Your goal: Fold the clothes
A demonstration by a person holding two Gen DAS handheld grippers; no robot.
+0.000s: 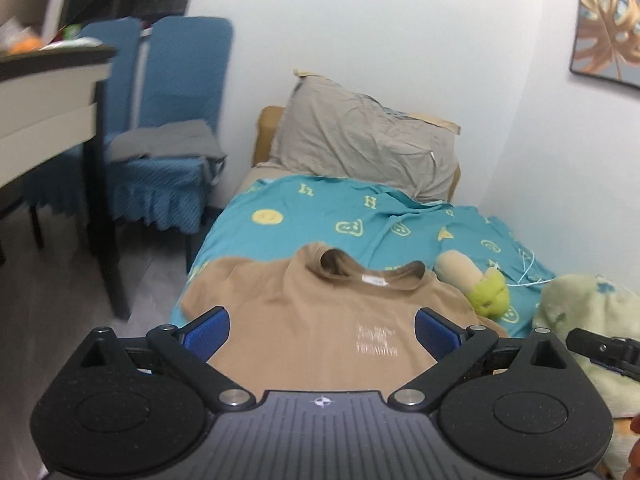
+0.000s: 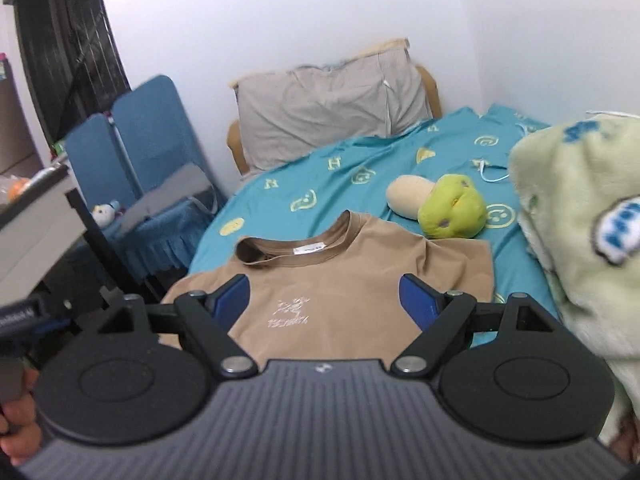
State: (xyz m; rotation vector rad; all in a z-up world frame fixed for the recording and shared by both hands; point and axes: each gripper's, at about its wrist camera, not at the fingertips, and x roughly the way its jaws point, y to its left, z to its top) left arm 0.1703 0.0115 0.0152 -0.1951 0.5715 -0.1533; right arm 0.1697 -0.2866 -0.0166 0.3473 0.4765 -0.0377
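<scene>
Tan cotton fills the near ground: the T-shirt (image 2: 332,284) lies front-up on the teal bedsheet (image 2: 320,168), collar pointing toward the headboard, white chest logo showing. Both tools hover just short of it, nothing in either. Left gripper (image 1: 322,330) has its blue pads spread wide, fabric visible between them but not pinched. Right gripper (image 2: 324,300), same story, jaws well apart over the chest print.

By my read, folding hasn't started; this looks like the approach. The shirt's sleeve on the wall side lies flat and square, while the collar's other end is rumpled and lifted. Next move probably calls for each tool to drop to a shoulder or sleeve edge, close on a single layer, and carry it across toward the middle.

Just beyond the shirt on the wall side, a green-and-cream plush toy (image 2: 444,204) sits close to that sleeve and could get in the way. Beside it, a pale fleece blanket (image 2: 576,216). Farther back, the grey pillow (image 2: 324,108) against the headboard, blue chairs (image 1: 168,120) off the bed's other side.

Hem and lower half of the shirt? Hidden under the gripper bodies. The far sleeve droops off the mattress edge, hard to judge.
</scene>
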